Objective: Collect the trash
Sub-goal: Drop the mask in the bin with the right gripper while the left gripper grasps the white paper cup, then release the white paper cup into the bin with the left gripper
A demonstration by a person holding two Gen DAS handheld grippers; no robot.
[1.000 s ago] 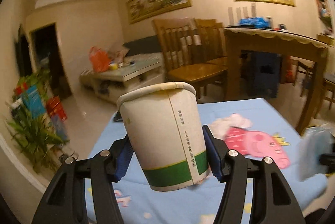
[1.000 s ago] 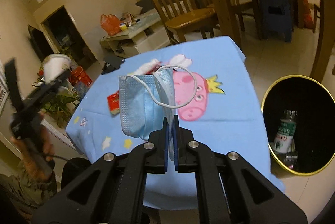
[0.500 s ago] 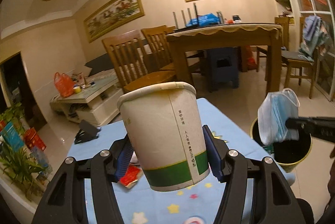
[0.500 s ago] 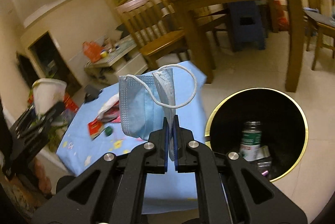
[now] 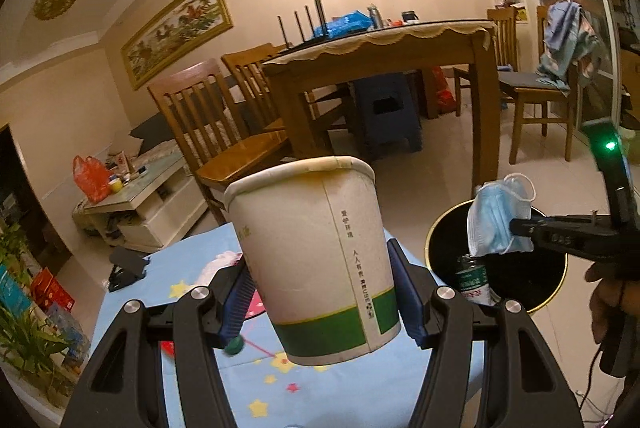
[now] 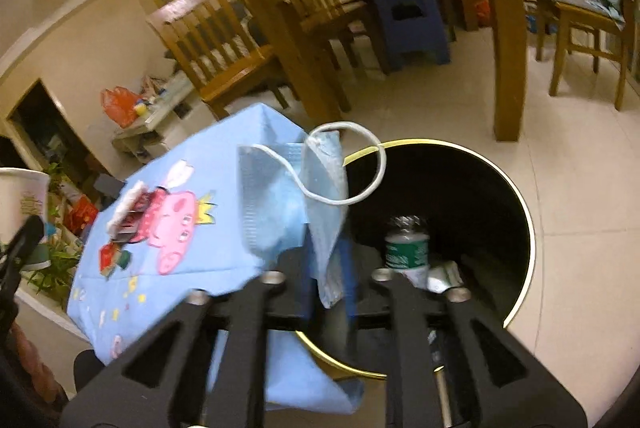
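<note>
My left gripper [image 5: 322,302] is shut on a white paper cup [image 5: 316,260] with a green band, held upright above the blue tablecloth [image 5: 340,392]. My right gripper [image 6: 329,270] has parted its jaws; the blue face mask [image 6: 288,204] still hangs between them, over the near rim of the black bin [image 6: 492,212]. In the left wrist view the mask [image 5: 496,224] and the right gripper [image 5: 520,228] hang over the bin [image 5: 556,276], which holds a plastic bottle [image 6: 406,248].
Wrappers and scraps [image 6: 124,224] lie on the tablecloth [image 6: 216,156] by the pink pig print. A wooden dining table [image 5: 384,64] and chairs [image 5: 224,132] stand behind. A phone stand [image 5: 126,266] sits at the cloth's far edge.
Both grippers swung right toward the bin. The right gripper's jaws, shut on the mask before, have now parted over the bin. The cup stays held.
</note>
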